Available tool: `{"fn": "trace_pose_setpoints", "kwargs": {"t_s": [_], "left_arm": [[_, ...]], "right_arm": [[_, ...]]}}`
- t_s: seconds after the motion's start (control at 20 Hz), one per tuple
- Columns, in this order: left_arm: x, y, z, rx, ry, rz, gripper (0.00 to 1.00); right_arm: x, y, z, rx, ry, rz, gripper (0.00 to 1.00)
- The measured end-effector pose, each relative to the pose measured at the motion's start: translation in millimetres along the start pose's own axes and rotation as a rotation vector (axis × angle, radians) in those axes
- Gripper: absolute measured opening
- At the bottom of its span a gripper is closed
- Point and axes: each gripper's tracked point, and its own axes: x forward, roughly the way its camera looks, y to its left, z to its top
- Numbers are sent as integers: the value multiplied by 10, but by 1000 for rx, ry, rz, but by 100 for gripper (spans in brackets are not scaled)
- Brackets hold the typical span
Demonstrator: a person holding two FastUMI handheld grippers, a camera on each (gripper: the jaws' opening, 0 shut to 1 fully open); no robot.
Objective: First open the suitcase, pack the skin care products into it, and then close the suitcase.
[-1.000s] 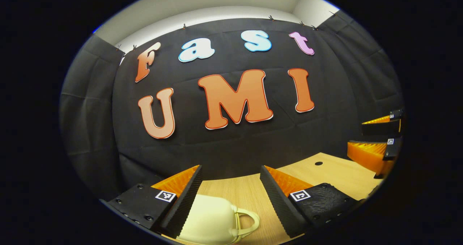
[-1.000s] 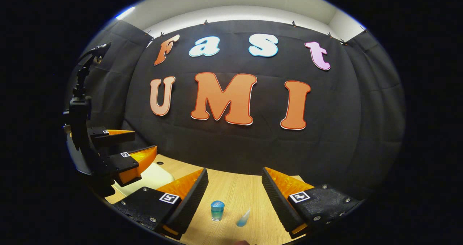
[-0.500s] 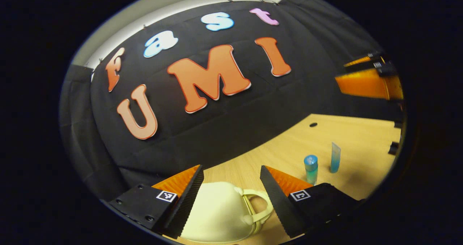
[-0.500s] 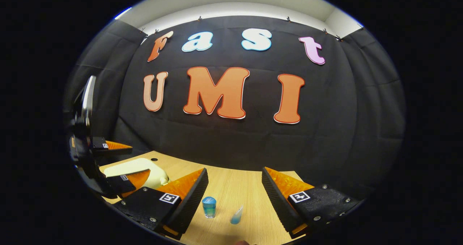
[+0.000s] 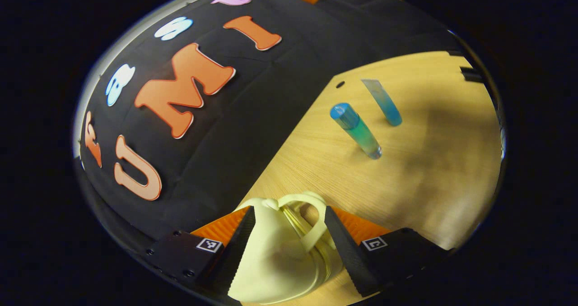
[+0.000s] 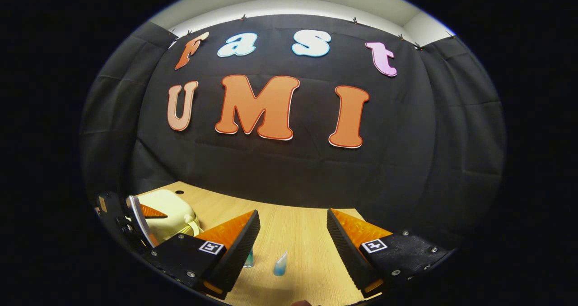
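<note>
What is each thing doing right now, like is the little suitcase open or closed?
suitcase: closed, lying on the table between the left gripper's fingers.
left gripper: open, fingers either side of the suitcase handle.
right gripper: open, holding nothing.
bottle: standing on the table, cap on.
tube: standing on the table beside the bottle.

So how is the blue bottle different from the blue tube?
The bottle is round with a rounded blue cap on top; the tube is flat, with a pale wide end up and its blue end down. The bottle looks thicker than the tube. The bottle stands nearer the suitcase. Both are see-through, bluish and standing on the table.
</note>
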Motion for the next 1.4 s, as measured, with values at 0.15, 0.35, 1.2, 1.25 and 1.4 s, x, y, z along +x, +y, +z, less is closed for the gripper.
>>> {"fn": "trace_pose_setpoints", "kwargs": {"t_s": [0.15,0.35,1.2,1.25,1.4], "left_arm": [[61,-137,-142,102,40,-27,89],[202,-289,-318,265,115,-54,80],[65,170,-67,-53,66,112,7],[81,234,-57,-83,60,142,6],[60,343,-53,-193,51,209,5]], "right_arm": [[8,-53,-24,-2,7,-19,95],[0,-71,-49,-4,9,-29,95],[-2,-27,-16,-17,0,-40,95],[9,-13,-7,-18,-1,-39,95],[28,49,25,-22,-6,-34,95]]}}
